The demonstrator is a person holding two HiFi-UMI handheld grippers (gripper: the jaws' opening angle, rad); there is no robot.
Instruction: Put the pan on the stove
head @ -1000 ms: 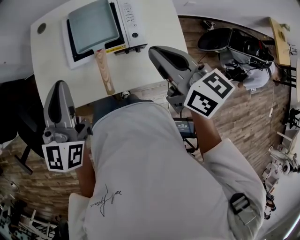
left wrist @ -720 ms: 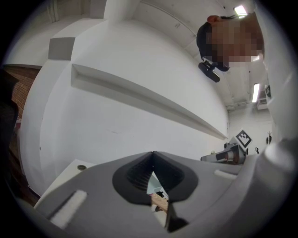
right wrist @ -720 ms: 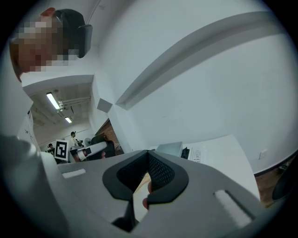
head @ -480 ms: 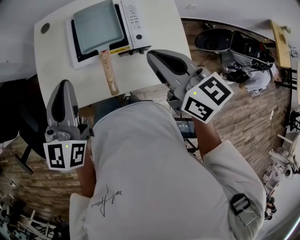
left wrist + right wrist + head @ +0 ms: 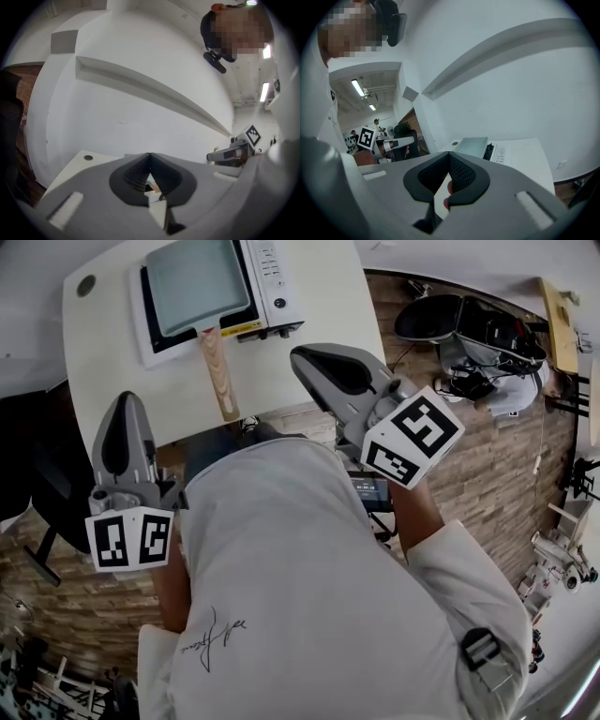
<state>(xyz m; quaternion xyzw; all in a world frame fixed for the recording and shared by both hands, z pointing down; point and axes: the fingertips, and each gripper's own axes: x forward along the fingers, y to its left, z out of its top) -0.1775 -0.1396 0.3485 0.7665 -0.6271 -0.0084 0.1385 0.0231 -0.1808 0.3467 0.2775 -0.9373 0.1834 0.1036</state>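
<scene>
The square pan (image 5: 197, 282) sits on the stove (image 5: 272, 287), its grey bowl on the black cooking surface and its wooden handle (image 5: 217, 371) running off the near edge over the white table (image 5: 112, 381). The stove stands at the far part of the table, with a strip of buttons along its right side. The print beside those buttons is too small to read. A yellow label (image 5: 242, 329) lies on the stove's near edge beside the handle's root, and its writing cannot be made out either.

The left gripper (image 5: 150, 154) is held low by the person's side, off the table's near edge. Its jaws are pressed together with nothing between them. The right gripper (image 5: 450, 157) is raised near the table's near right corner, well apart from the pan. Its jaws are likewise closed on nothing.

Each gripper carries a cube with black-and-white square markers, the left cube (image 5: 129, 540) and the right cube (image 5: 412, 439); these are patterns, not letters. A thin handwritten script (image 5: 211, 641) marks the person's white shirt, but it is not legible.
</scene>
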